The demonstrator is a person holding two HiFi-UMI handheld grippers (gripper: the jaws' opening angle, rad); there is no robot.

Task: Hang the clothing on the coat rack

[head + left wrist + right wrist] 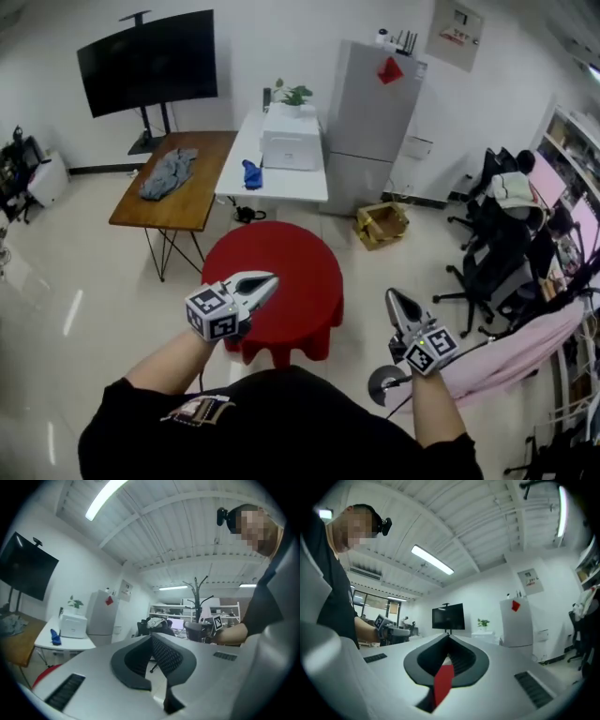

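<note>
Head view: the red round table [300, 272] sits at 12 o'clock. At 10 o'clock the wooden table [208, 176] carries the grey clothing [169, 173]. The left gripper [270, 279] and right gripper [393, 296] each have their jaws pressed together, empty and touching nothing.

Three tables stand here: one brown wooden table [211, 159], one white table [281, 184] and one round red table [305, 281]. One grey garment [169, 173] lies toward the wooden table's left edge. The white table carries one blue cloth [251, 174] at its left edge, plus one white printer [291, 145] and one potted plant [292, 94] toward its far edge. There is one black screen [148, 61], one grey fridge [373, 122], one cardboard box [381, 225], one pink cloth [525, 352] and one coat rack [197, 592]. At least two office chairs [487, 267] show; the exact number is unclear. There are two tongs: left tongs [267, 279] and right tongs [393, 296].
</note>
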